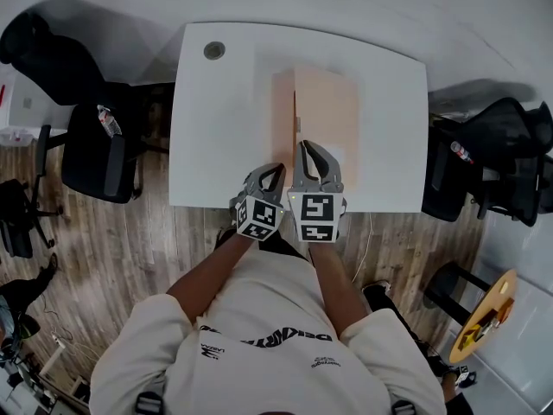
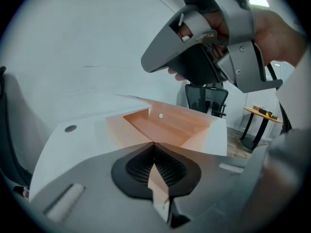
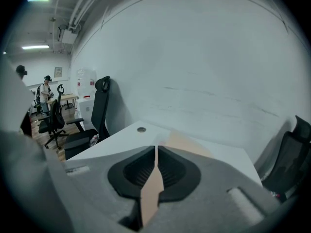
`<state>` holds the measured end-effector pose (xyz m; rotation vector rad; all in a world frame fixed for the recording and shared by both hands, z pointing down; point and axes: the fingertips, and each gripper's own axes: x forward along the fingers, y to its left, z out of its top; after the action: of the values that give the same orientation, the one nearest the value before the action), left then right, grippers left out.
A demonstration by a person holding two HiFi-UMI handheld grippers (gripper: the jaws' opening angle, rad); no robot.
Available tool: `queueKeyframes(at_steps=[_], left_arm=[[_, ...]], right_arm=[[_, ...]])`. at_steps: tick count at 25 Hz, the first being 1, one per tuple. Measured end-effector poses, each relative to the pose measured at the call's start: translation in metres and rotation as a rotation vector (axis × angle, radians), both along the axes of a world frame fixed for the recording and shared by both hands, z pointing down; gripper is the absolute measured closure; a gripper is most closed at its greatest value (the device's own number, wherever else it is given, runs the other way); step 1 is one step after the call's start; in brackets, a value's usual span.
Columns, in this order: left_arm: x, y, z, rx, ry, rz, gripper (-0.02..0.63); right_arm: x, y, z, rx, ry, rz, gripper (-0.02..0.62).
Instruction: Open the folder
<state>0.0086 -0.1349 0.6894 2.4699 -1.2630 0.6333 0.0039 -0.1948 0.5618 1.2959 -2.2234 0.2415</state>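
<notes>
While the folder (image 2: pixel 167 123) gapes, left claw (image 2: pixel 154 145) clenched on its flap, right claw (image 3: pixel 156 148) clenched on its edge

An office is indicated. A white desk (image 1: pixel 225 128) with a round cable port (image 1: pixel 214 50) is set against a plain white wall (image 3: pixel 194 57), and black swivel chairs (image 1: pixel 97 150) are placed at both of its ends on wood-patterned flooring (image 1: pixel 130 249). A peach paper folder (image 1: pixel 324 111) is laid on the desk. In the right gripper view, strip lights (image 3: pixel 35 47) and exposed ceiling pipes (image 3: pixel 80 6) are seen, and more chairs and people (image 3: pixel 47 89) are made out at the far end.
</notes>
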Motion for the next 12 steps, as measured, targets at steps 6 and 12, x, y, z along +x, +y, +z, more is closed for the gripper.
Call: queueKeyframes(at_steps=[6, 12], left_arm=[[0.006, -0.003, 0.015, -0.027, -0.029, 0.03, 0.617], [0.011, 0.0, 0.028, -0.055, -0.058, 0.062, 0.617]], right_arm=[[-0.002, -0.008, 0.01, -0.031, 0.018, -0.003, 0.572], [-0.005, -0.016, 0.02, -0.053, 0.045, -0.01, 0.543]])
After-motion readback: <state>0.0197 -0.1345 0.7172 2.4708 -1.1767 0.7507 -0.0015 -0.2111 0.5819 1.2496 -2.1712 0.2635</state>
